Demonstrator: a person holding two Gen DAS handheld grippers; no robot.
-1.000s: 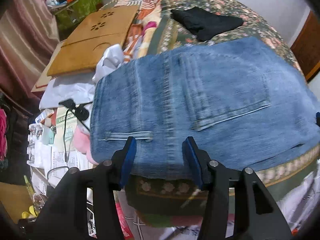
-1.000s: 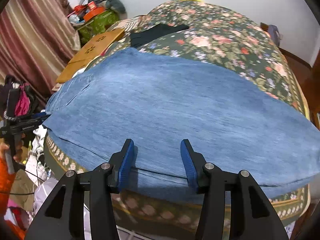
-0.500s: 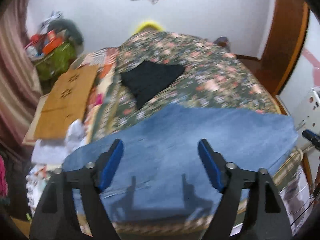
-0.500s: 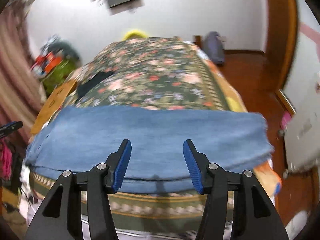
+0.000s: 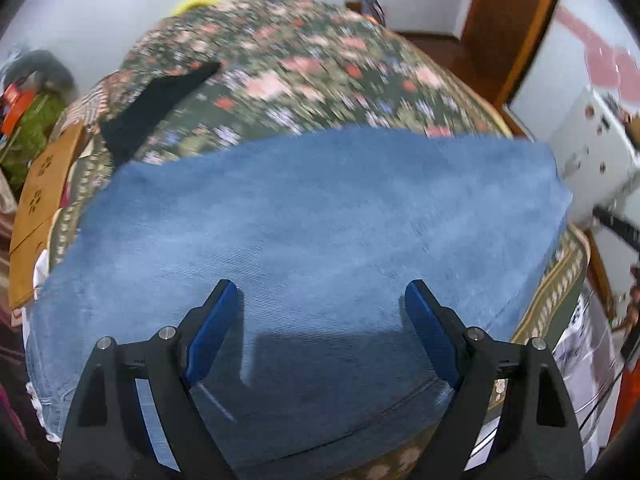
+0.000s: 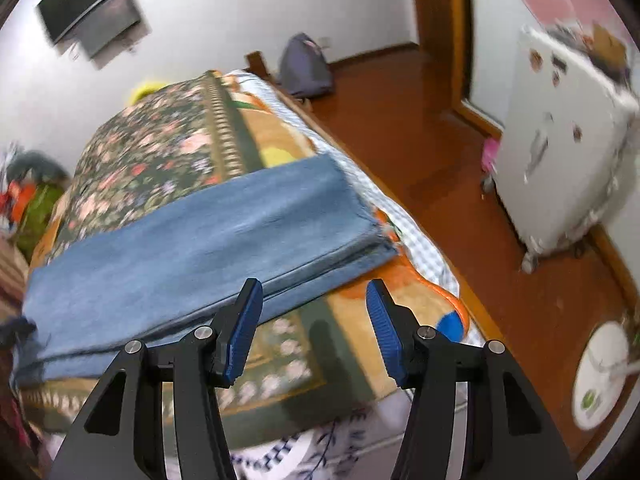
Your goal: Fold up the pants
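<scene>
Jeans lay folded lengthwise across the near edge of a flower-patterned bed, one leg stacked on the other, the hem end reaching toward the bed's right side beside the wooden floor. Risk, as judged here: a pinch catching only the top layer would drag the stacked legs apart and spoil the next fold. Left gripper hovered low over the denim, fingers spread wide and empty; right gripper hung off the near edge, likewise spread, holding nothing.
</scene>
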